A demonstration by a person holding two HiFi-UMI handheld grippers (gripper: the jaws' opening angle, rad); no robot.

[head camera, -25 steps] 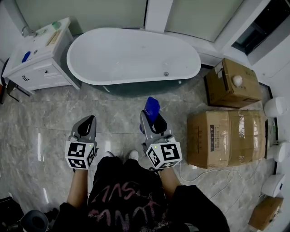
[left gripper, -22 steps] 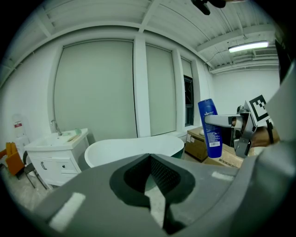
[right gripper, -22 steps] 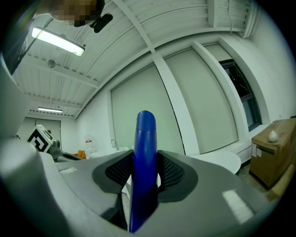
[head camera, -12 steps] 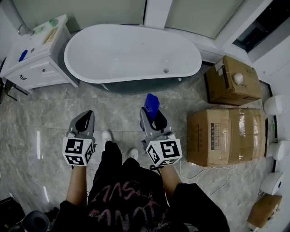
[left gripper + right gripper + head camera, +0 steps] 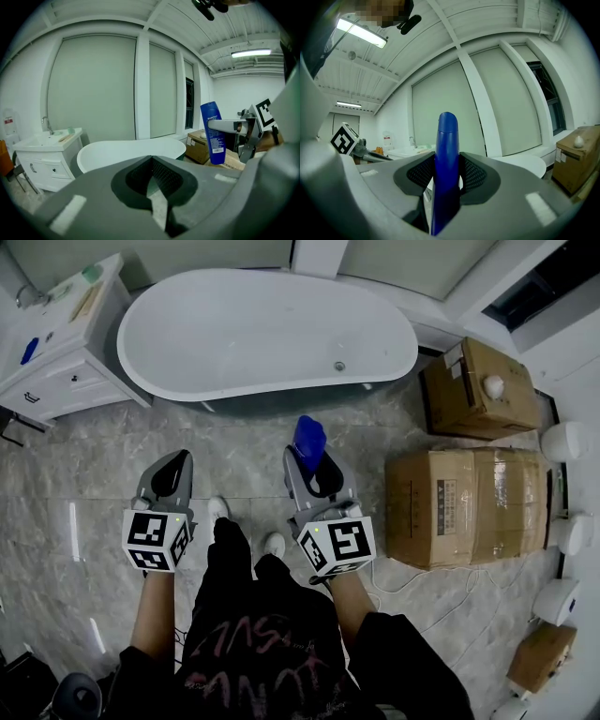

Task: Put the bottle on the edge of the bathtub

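A blue bottle (image 5: 309,440) stands upright between the jaws of my right gripper (image 5: 307,461), which is shut on it, short of the white bathtub (image 5: 267,382). In the right gripper view the blue bottle (image 5: 445,168) fills the gap between the grey jaws, with the bathtub (image 5: 525,164) beyond. My left gripper (image 5: 169,479) is shut and holds nothing, level with the right one. From the left gripper view I see the bottle (image 5: 213,133) held at the right and the bathtub (image 5: 131,154) ahead.
A white vanity cabinet (image 5: 56,343) stands left of the tub. Cardboard boxes (image 5: 464,502) sit on the marble floor to the right, with a smaller box (image 5: 483,390) behind them. White round fixtures (image 5: 570,442) line the right wall. A person's feet (image 5: 220,512) are below the grippers.
The person has stepped toward the bathtub; the left foot is forward. Both grippers keep their pose, and the right one still carries the bottle.
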